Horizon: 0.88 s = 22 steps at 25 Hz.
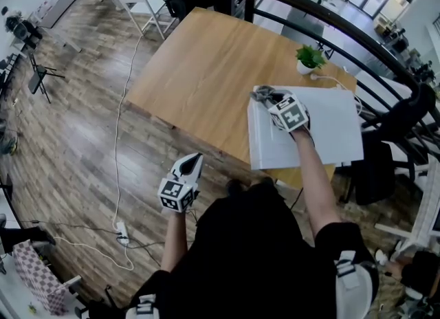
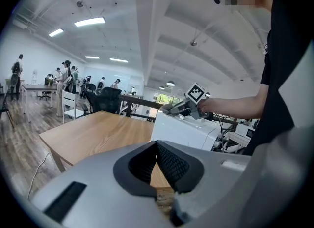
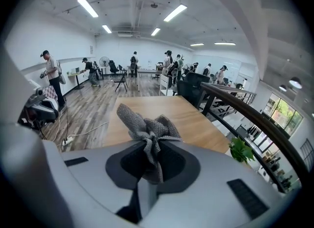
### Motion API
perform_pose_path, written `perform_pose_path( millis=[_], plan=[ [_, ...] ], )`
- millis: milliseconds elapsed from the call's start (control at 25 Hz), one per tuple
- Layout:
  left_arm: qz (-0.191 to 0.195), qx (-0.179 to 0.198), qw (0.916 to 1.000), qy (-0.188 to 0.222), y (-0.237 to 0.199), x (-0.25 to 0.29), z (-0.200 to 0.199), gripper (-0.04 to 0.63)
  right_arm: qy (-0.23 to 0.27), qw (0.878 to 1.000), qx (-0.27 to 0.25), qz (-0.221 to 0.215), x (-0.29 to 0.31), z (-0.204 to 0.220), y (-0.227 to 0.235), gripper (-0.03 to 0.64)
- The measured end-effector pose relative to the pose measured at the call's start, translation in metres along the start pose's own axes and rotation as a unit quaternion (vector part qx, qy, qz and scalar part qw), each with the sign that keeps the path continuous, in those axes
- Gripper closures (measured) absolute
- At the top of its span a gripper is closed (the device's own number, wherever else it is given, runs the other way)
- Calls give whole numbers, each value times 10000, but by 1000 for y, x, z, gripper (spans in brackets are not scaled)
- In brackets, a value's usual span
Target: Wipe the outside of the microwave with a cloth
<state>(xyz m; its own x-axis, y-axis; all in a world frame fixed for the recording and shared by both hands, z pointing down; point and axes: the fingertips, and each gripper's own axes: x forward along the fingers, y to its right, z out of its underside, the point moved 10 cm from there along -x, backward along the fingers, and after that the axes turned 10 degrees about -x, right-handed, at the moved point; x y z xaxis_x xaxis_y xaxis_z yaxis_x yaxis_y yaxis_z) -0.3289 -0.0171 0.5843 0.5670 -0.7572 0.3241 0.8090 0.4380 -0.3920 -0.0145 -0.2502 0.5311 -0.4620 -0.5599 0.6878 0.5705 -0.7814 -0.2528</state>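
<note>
The white microwave (image 1: pixel 323 125) stands at the near right end of the wooden table (image 1: pixel 206 70); it also shows in the left gripper view (image 2: pixel 184 131). My right gripper (image 1: pixel 271 97) rests at the microwave's top left corner, shut on a crumpled grey cloth (image 1: pixel 263 93). In the right gripper view the cloth (image 3: pixel 147 128) bunches up out of the right gripper (image 3: pixel 153 160), and the microwave is hidden below its body. My left gripper (image 1: pixel 194 161) hangs low off the table's near edge, over the floor, holding nothing. Its jaws (image 2: pixel 157 165) look shut.
A small potted plant (image 1: pixel 310 57) stands on the table behind the microwave. A dark curved railing (image 1: pixel 330 15) runs past the far right. A black office chair (image 1: pixel 375 166) sits right of the table. A white cable and power strip (image 1: pixel 122 232) lie on the floor at left.
</note>
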Motion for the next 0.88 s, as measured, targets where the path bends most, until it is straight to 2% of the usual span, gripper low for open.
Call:
perform_pose_path(
  millis=[160, 440, 680, 880],
  plan=[
    [134, -49, 9999, 20, -2, 7, 2, 595, 376, 9970, 674, -110, -17, 25, 7, 584],
    [332, 43, 9994, 31, 5, 21, -3, 595, 962, 9890, 1120, 101, -73, 68, 11, 584],
    [574, 292, 9979, 3, 35, 44, -21, 595, 1330, 9860, 939, 348, -128, 113, 8, 584],
    [821, 476, 9954, -99, 74, 65, -30, 595, 1648, 9793, 1046, 530, -171, 159, 1, 584]
  ],
)
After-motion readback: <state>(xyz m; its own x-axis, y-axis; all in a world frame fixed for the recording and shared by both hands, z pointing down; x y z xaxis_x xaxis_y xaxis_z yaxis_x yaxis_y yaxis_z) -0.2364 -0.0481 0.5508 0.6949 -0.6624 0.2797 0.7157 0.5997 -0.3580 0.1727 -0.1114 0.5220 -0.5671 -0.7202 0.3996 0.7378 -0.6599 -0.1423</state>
